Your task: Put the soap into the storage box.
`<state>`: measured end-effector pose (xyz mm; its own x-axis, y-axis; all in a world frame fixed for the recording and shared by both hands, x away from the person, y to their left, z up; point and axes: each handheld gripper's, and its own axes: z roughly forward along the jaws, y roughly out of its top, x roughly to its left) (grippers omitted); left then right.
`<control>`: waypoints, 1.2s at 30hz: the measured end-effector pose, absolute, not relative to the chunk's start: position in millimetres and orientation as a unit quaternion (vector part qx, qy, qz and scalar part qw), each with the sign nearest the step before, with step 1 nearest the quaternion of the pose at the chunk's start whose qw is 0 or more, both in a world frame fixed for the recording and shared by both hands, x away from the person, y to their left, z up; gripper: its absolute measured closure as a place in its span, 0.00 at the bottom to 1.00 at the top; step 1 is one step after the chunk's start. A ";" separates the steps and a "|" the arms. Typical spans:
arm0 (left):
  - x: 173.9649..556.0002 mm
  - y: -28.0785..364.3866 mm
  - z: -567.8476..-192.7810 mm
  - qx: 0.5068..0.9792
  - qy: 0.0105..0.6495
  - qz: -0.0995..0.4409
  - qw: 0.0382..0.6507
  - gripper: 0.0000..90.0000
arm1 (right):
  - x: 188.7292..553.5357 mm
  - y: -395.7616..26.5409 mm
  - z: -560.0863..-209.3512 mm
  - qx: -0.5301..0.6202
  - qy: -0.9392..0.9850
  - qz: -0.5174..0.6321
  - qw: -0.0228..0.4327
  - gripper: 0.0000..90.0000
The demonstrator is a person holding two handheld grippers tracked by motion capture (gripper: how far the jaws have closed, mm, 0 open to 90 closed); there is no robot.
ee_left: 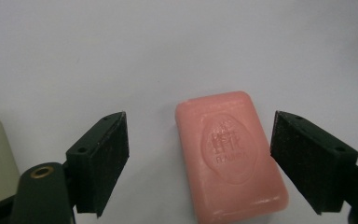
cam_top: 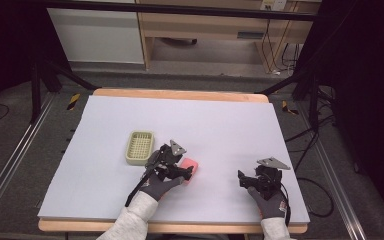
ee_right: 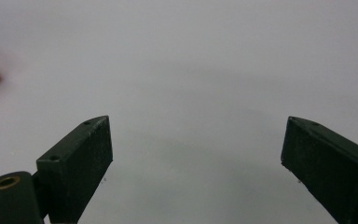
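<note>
left gripper (ee_left: 200,161) w/ jaws wide apart, holding nothing, straddles a pink soap (ee_left: 230,156) lying flat on the table (cam_top: 230,120), beside a tray (cam_top: 140,147). right gripper (ee_right: 196,168) idle, also wide, empty. looks like pre-grasp; next: lower, close on soap.

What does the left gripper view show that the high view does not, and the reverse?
The left gripper view alone shows the stamped emblem on the pink soap bar and the open left claw flanking it without touching. The high view alone shows the right claw, the slotted soap dish interior, and the floor. Both show the soap, the dish, and the pale table.
</note>
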<state>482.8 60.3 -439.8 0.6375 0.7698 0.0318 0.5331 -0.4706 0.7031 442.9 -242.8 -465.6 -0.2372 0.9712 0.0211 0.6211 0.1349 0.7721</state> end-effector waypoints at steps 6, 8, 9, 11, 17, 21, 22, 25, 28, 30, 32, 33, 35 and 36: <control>485.2 54.7 -445.3 0.844 0.388 0.173 0.326 0.21 | 443.2 -242.3 -465.9 0.562 0.709 0.340 0.257 0.10; 485.9 52.6 -447.7 0.845 0.389 0.172 0.324 0.21 | 443.1 -241.9 -466.0 0.563 0.709 0.340 0.255 0.10; 486.2 51.6 -448.7 0.847 0.388 0.172 0.321 0.21 | 443.2 -241.8 -466.0 0.563 0.709 0.340 0.254 0.10; 487.0 50.0 -451.0 0.849 0.387 0.168 0.319 0.20 | 443.4 -241.8 -466.2 0.562 0.710 0.339 0.254 0.10; 487.5 44.7 -456.0 0.852 0.388 0.167 0.311 0.20 | 443.5 -241.6 -466.5 0.561 0.712 0.337 0.255 0.10; 488.5 43.3 -459.2 0.853 0.390 0.161 0.307 0.20 | 443.8 -241.2 -466.8 0.562 0.712 0.335 0.255 0.10; 488.9 43.1 -459.7 0.854 0.390 0.159 0.304 0.20 | 443.9 -241.3 -467.0 0.561 0.713 0.335 0.254 0.10; 489.2 41.9 -462.0 0.856 0.390 0.154 0.300 0.20 | 444.0 -240.9 -467.1 0.562 0.713 0.335 0.253 0.10; 489.8 41.8 -463.7 0.857 0.393 0.150 0.297 0.20 | 444.2 -241.0 -467.3 0.561 0.714 0.334 0.254 0.10; 490.0 41.5 -464.7 0.857 0.395 0.149 0.297 0.21 | 444.2 -241.0 -467.3 0.561 0.714 0.334 0.254 0.10; 490.1 40.8 -465.6 0.857 0.394 0.148 0.296 0.22 | 444.2 -240.9 -467.3 0.561 0.714 0.334 0.254 0.10; 489.9 40.3 -465.9 0.858 0.394 0.148 0.294 0.22 | 444.2 -240.9 -467.3 0.560 0.714 0.334 0.253 0.10; 490.0 39.4 -467.1 0.858 0.395 0.146 0.294 0.23 | 444.2 -240.8 -467.3 0.560 0.714 0.334 0.253 0.10; 490.2 38.9 -467.7 0.858 0.396 0.144 0.293 0.24 | 444.1 -240.4 -467.1 0.562 0.713 0.334 0.252 0.10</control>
<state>490.2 38.9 -467.7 0.6453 0.7638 0.0147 0.5953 -0.5149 0.6168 444.1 -240.4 -467.1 -0.2409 0.9704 0.0157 0.6335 0.1450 0.7600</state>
